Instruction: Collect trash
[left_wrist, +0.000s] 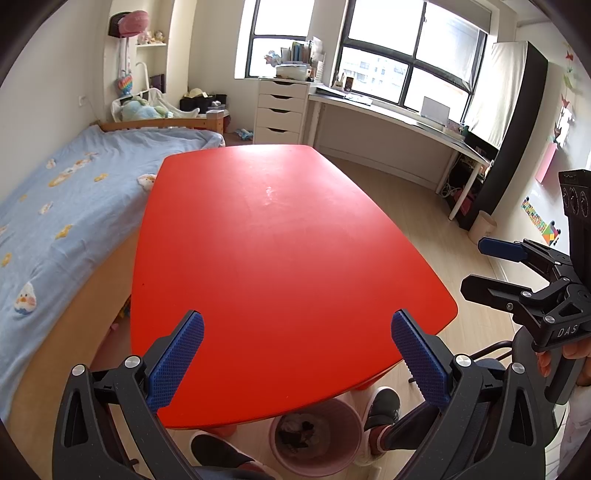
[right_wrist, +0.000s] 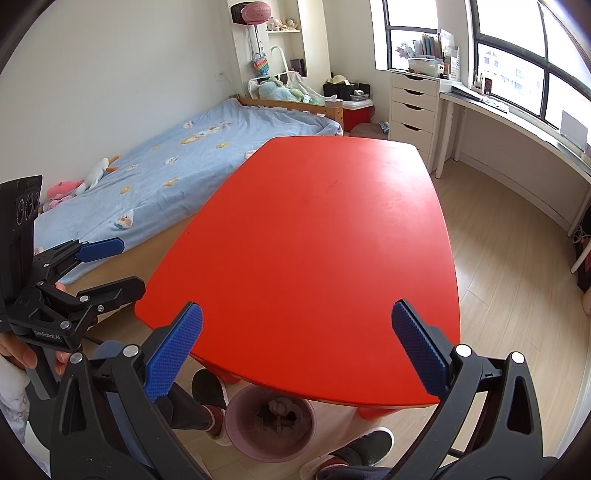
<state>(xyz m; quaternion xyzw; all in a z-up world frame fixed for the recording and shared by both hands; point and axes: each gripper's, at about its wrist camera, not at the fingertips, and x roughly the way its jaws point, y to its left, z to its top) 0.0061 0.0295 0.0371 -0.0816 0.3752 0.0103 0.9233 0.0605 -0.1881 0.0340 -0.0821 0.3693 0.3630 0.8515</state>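
Observation:
A pink trash bin (left_wrist: 314, 439) stands on the floor under the near edge of the red table (left_wrist: 280, 236), with dark and pale trash inside; it also shows in the right wrist view (right_wrist: 271, 428). My left gripper (left_wrist: 297, 354) is open and empty, held above the table's near edge. My right gripper (right_wrist: 295, 350) is open and empty, also above the near edge. Each gripper shows at the side of the other's view, the right gripper (left_wrist: 480, 266) in the left wrist view and the left gripper (right_wrist: 125, 264) in the right wrist view. The red table (right_wrist: 325, 236) top bears no objects.
A bed with a blue sheet (left_wrist: 62, 206) runs along the table's left side. A white drawer unit (left_wrist: 282, 110) and a long white desk (left_wrist: 399, 122) stand under the window. The person's shoes (left_wrist: 380, 410) flank the bin. A pale bin (left_wrist: 482, 225) stands by the desk leg.

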